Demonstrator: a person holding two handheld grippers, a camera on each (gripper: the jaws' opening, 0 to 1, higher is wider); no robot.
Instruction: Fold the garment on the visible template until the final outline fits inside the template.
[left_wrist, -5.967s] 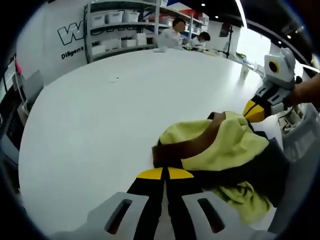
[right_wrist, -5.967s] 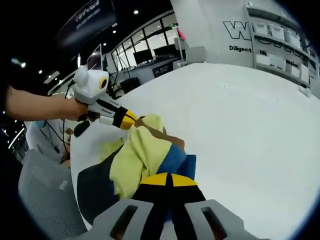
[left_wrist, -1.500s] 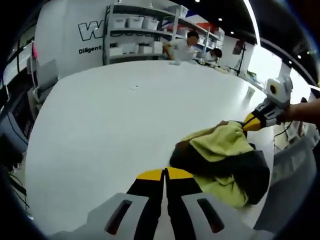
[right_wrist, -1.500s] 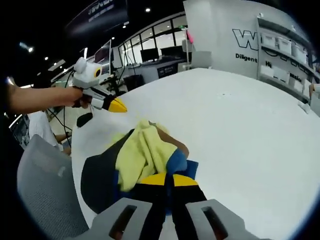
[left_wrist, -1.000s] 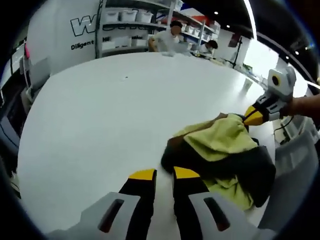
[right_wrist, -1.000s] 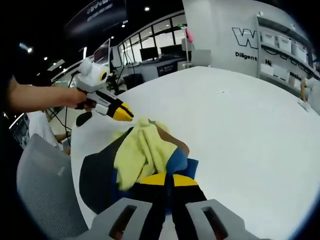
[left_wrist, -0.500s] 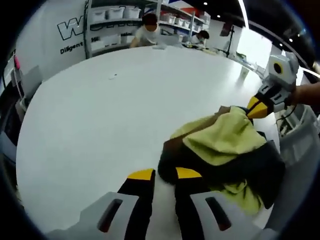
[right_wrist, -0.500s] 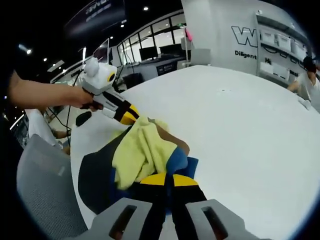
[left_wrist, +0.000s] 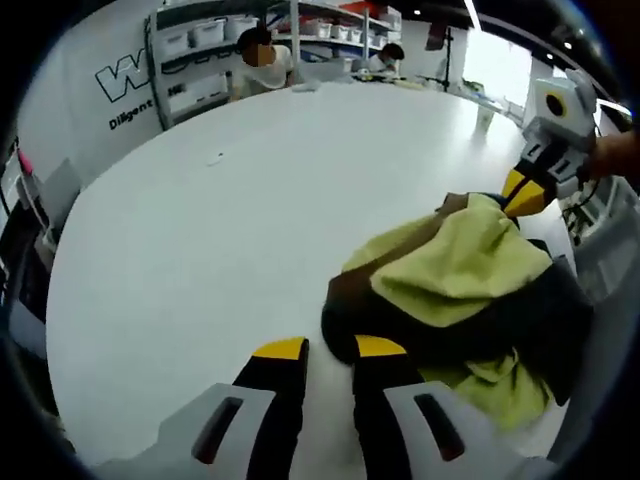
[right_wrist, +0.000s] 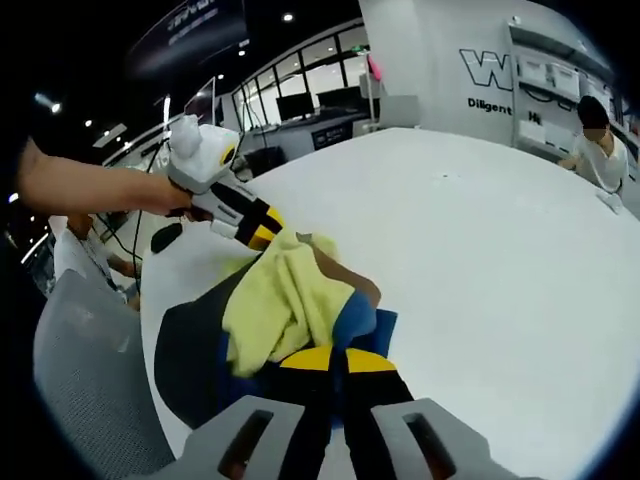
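Here the garment (left_wrist: 455, 300) lies bunched in a heap near the edge of the big white tabletop (left_wrist: 200, 230). It has a soft yellow part on top, a dark part below and a brown bit near one end. In the right gripper view the same garment (right_wrist: 285, 305) also shows a blue part low down, next to the yellow. The left gripper (left_wrist: 330, 350) has its two yellow tips spread a little apart, with the bare tabletop showing in the gap. Its tips sit just beside the dark edge of the garment, and I cannot tell if they touch it. In the right gripper view the left gripper (right_wrist: 262, 233) comes in from the left, held by a hand (right_wrist: 175, 195), with its tip right at the yellow cloth. The right gripper (right_wrist: 338, 358) has its yellow tips pressed together at the blue edge of the garment, and it seems to pinch the cloth there. In the left gripper view the right gripper (left_wrist: 522, 193) is at the far end of the heap. A grey chair (right_wrist: 85, 380) stands by the tabletop. Far off, a person (right_wrist: 598, 150) sits near shelves (left_wrist: 200, 60) with white boxes.
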